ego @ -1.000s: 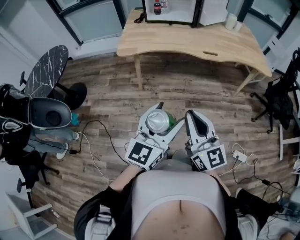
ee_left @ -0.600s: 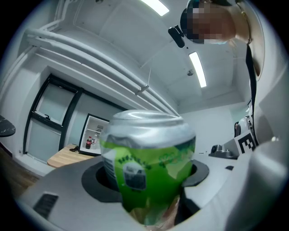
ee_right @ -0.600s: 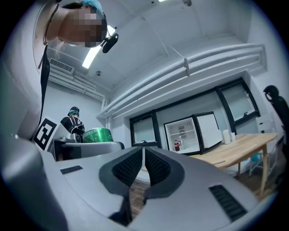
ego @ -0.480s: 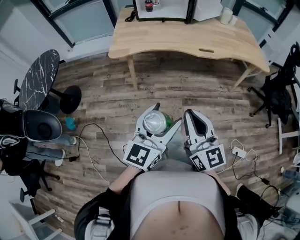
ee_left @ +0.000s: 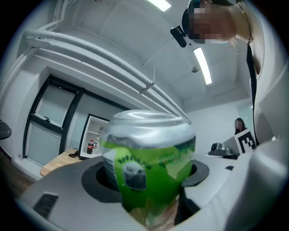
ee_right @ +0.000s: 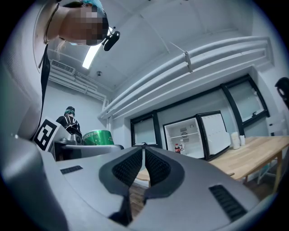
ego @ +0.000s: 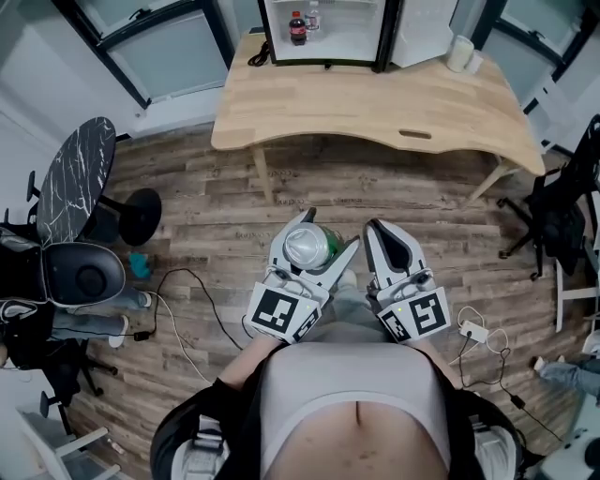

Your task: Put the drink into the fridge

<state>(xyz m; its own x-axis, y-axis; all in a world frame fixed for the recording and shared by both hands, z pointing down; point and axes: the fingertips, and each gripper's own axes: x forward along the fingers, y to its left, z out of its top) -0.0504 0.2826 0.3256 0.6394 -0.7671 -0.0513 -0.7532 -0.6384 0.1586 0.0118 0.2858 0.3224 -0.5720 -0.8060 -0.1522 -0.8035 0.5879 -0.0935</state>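
more of the fridge (ego: 339,33) is shown than before, its top cut off; green can (ego: 310,247) is gripped by left claw (ego: 327,231); right claw (ego: 374,229) is closed, empty.

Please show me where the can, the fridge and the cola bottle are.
can (ego: 307,246), head view, on its silver top.
fridge (ego: 349,37), head view, on its bare white inside.
cola bottle (ego: 297,28), head view, on its dark body.

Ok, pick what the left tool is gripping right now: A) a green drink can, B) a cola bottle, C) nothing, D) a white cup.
A: the left tool is clamped on the green drink can, which sits between its jaws in the left gripper view.
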